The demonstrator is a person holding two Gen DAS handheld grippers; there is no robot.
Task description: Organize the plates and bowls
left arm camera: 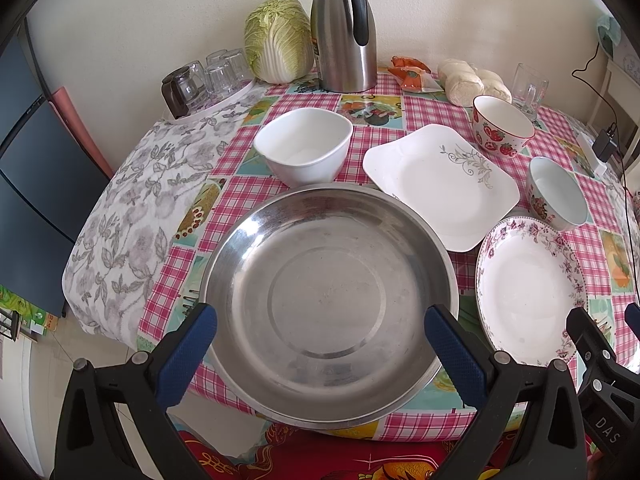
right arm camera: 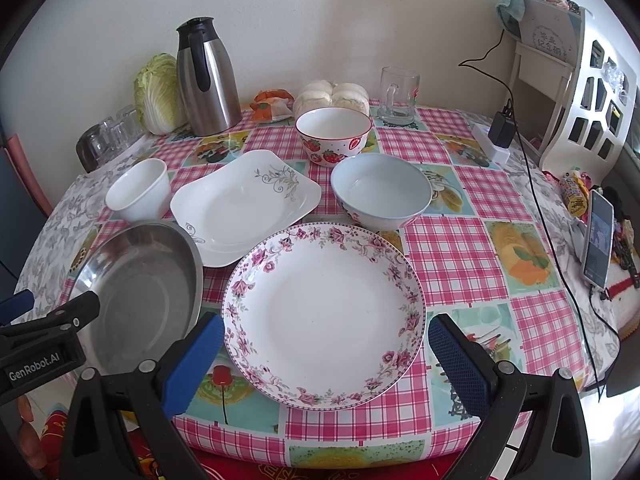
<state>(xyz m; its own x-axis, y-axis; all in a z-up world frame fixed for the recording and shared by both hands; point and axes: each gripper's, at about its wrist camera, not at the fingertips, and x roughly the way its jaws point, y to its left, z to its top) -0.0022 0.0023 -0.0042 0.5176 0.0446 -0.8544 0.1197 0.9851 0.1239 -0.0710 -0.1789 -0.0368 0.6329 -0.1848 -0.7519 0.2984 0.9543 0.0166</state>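
Left tongs (left arm camera: pixel 320 344) wide apart over steel basin (left arm camera: pixel 328 304), right tongs (right arm camera: pixel 326 354) wide apart over floral plate (right arm camera: pixel 324 312), both empty.

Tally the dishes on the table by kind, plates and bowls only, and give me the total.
Plates: 2, the square white plate and the round floral plate.
Ceramic bowls: 3, the white bowl, the strawberry bowl and the pale blue bowl.
Steel basins: 1, the metal basin.
Total: 6.
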